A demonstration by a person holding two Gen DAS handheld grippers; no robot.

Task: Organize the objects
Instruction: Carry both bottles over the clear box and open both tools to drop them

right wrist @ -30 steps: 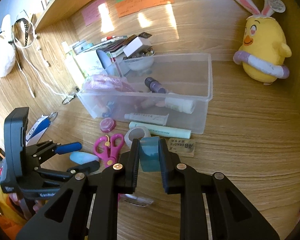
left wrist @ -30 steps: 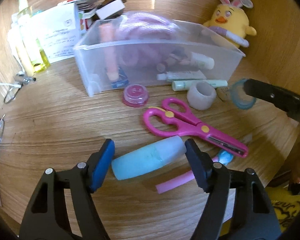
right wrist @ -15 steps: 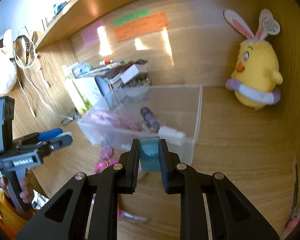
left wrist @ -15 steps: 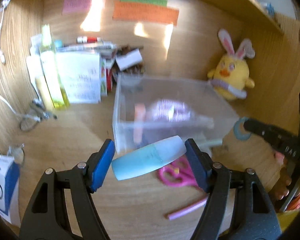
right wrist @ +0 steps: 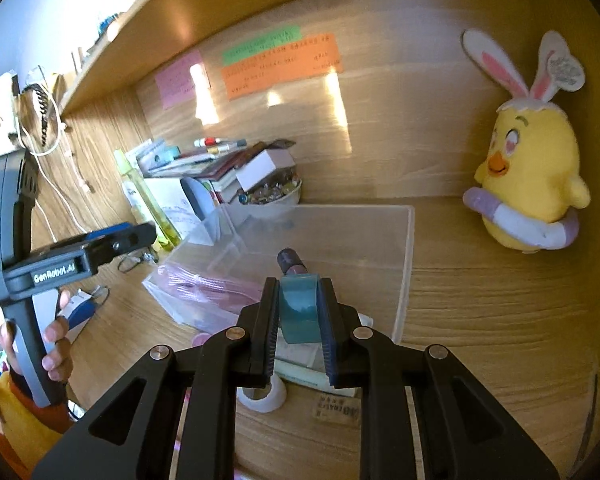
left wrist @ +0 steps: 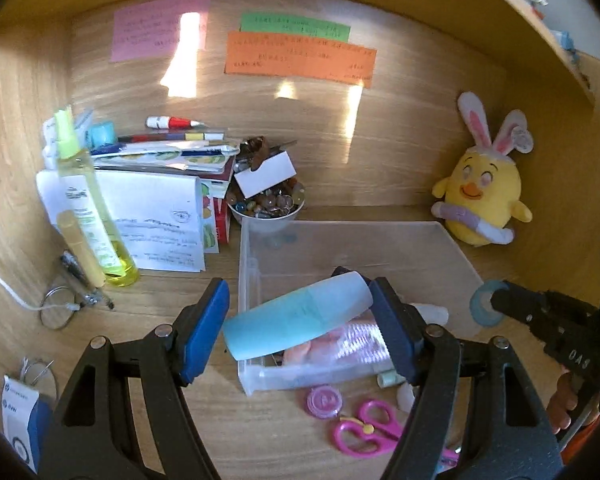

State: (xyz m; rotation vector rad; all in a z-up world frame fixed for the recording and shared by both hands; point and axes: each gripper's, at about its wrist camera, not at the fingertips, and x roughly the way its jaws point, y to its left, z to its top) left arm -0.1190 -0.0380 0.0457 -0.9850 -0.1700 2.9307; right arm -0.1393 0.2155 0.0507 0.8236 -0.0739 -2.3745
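Change since a second ago: we had raised both tools off the bench; the scissors point(left wrist: 366, 434) and pink jar point(left wrist: 325, 400) we had hovered over now lay low in view.
Left tool point(left wrist: 298, 320): wide apart yet clamped on the blue bottle point(left wrist: 296, 316), end to end, hanging over the near end of the clear bin point(left wrist: 380, 248).
Right tool point(right wrist: 299, 312): nearly closed, pinching the teal tape roll point(right wrist: 300, 306) across its flat faces, above the bin's near wall.
Handling: we judged the bottle light, smooth and rounded, apt to slip; a hold across its body looked safer. The roll seemed stiff and light.
Surface: wood-grain bench, level, cluttered.
Room: wooden alcove under a shelf, coloured notes point(left wrist: 300, 58) on the back wall, plush chick point(right wrist: 536, 196) beside the bin.
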